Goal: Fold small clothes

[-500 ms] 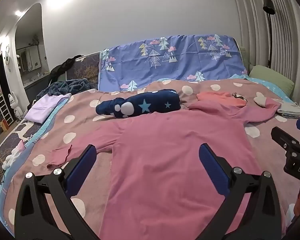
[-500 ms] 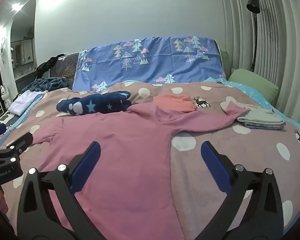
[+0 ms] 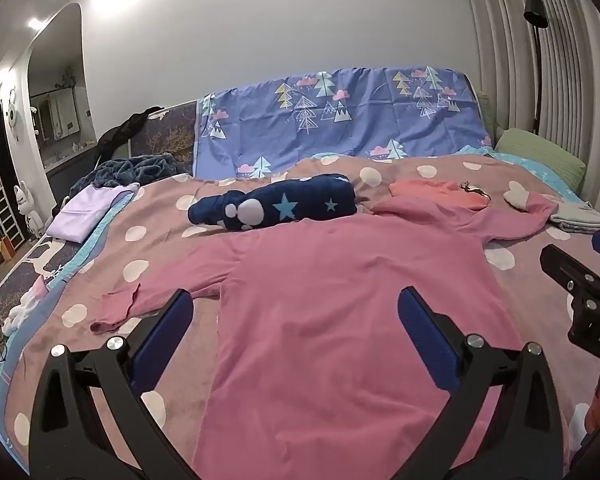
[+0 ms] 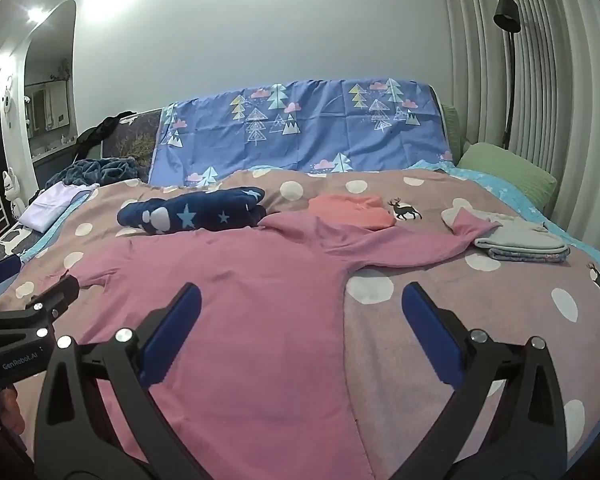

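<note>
A bed [image 3: 500,176] with a dotted brown cover fills the room up to a white wall. A pink shirt [image 3: 340,320] lies spread flat in the middle, sleeves toward both side edges. The left gripper [image 3: 294,320] and right gripper [image 4: 300,316] hover above it, jaws wide, holding nothing. Nothing has shifted since the earlier frame.

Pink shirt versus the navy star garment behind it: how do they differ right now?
The pink shirt lies spread flat with both sleeves out; the navy star garment is bundled into a compact roll. The pink shirt is plain; the navy star garment has pale stars and white blobs. The shirt covers far more of the bedspread. Both rest on it, ungripped.
</note>
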A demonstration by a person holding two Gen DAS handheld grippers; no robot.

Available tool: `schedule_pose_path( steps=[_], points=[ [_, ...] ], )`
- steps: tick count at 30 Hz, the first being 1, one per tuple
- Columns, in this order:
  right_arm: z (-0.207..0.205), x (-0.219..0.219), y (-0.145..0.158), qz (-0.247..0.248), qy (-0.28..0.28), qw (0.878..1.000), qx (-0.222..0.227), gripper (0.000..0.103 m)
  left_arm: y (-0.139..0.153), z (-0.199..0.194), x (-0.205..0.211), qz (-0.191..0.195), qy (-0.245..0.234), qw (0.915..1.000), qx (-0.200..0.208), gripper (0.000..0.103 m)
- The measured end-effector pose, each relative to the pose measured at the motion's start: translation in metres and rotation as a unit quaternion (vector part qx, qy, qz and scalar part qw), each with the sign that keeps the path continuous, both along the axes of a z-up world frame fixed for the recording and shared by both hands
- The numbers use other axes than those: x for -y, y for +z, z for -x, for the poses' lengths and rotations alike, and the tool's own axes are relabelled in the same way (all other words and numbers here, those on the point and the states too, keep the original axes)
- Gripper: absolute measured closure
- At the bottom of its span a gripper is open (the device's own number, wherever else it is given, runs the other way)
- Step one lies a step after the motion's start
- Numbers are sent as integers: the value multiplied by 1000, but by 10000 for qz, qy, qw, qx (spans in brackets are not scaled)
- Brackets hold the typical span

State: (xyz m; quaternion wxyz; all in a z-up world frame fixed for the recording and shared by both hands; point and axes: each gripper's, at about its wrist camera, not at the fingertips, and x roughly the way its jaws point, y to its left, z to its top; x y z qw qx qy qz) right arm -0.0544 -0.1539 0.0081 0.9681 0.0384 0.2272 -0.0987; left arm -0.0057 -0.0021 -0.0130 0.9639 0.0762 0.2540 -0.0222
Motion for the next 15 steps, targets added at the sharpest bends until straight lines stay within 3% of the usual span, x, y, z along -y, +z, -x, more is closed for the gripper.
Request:
schedule_pose_path(
  steps=[15],
  points=[
    [-3,-9,0,3,-7,10000,-40,2,-6,3,2,33,16,9999,-105,1]
  ],
)
